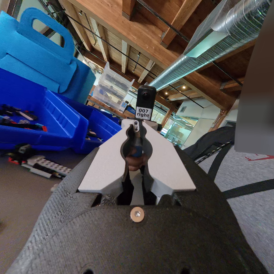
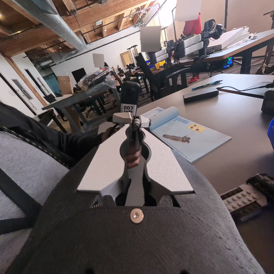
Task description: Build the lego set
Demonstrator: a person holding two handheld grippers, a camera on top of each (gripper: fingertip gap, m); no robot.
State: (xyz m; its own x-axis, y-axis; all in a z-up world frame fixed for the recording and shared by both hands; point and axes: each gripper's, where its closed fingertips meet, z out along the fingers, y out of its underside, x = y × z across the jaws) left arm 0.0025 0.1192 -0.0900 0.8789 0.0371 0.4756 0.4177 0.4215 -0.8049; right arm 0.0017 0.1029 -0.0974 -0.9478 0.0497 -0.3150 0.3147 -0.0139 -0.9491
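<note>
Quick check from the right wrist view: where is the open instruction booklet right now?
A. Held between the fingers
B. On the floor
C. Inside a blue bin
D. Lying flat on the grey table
D: the instruction booklet lies open on the bare grey table, beyond both grippers.

Left gripper and right gripper point tip to tip, raised above the table. Both have fingers drawn close together, pinching one small grey piece between the meeting tips. Left fingers white, on a dark body; right fingers the same. A hand grips the left gripper's handle; a hand grips the right one's.
</note>
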